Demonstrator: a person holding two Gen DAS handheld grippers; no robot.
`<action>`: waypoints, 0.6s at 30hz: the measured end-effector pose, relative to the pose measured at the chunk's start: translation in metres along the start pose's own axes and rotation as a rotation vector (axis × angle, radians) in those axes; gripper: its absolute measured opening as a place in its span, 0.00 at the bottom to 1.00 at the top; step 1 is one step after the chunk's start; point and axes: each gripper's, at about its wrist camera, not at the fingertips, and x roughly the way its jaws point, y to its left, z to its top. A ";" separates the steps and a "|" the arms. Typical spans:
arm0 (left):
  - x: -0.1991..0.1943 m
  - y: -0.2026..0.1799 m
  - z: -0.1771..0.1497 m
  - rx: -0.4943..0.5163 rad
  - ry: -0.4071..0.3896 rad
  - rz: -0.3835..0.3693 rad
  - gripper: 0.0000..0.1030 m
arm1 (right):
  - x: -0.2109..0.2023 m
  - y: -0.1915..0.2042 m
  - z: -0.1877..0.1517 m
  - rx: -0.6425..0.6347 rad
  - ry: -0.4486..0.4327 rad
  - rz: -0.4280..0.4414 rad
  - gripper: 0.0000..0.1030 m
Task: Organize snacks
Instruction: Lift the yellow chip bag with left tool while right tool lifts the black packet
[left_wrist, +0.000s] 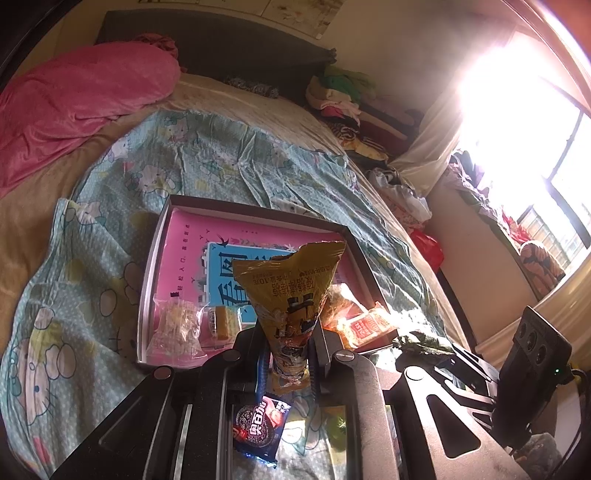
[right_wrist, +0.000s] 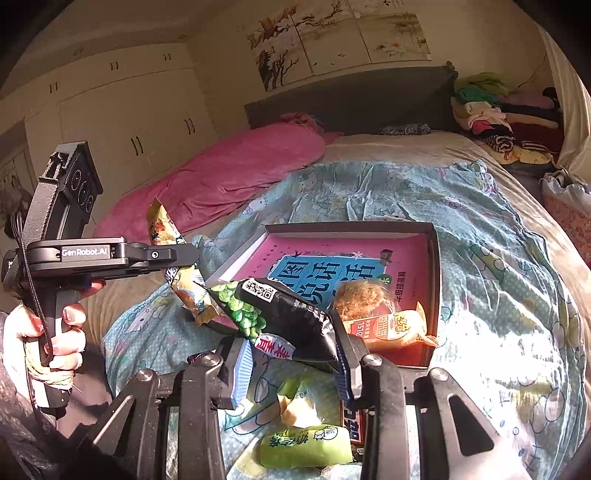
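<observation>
My left gripper (left_wrist: 288, 350) is shut on the lower end of a yellow snack bag (left_wrist: 291, 291), which stands upright over the near edge of the shallow box (left_wrist: 155, 258) with a pink printed bottom. From the right wrist, that yellow snack bag (right_wrist: 184, 280) hangs tilted in the left gripper (right_wrist: 184, 258), left of the shallow box (right_wrist: 436, 266). My right gripper (right_wrist: 291, 354) is shut on a black pea snack bag (right_wrist: 291, 317), held above the bedspread near the box's front corner. Inside the box lie a clear-wrapped pastry (left_wrist: 177, 325), a small yellow cake (left_wrist: 223, 321) and an orange pack (right_wrist: 391, 328).
Loose on the cat-print bedspread (left_wrist: 92, 280) below the grippers lie an Oreo pack (left_wrist: 258, 428) and green milk-candy packs (right_wrist: 306, 450). A pink blanket (right_wrist: 229, 177) lies at the head of the bed. Folded clothes (right_wrist: 487, 118) pile up by the wall, and a hand (right_wrist: 62, 332) grips the left handle.
</observation>
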 end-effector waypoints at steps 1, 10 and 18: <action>0.000 -0.001 0.000 0.000 -0.001 0.000 0.17 | 0.000 -0.001 0.000 0.001 -0.002 -0.002 0.36; 0.000 0.000 0.005 -0.003 -0.008 0.002 0.17 | -0.003 -0.004 0.002 0.008 -0.020 -0.014 0.36; 0.004 0.000 0.006 -0.003 -0.011 0.008 0.17 | -0.004 -0.007 0.005 0.012 -0.035 -0.044 0.36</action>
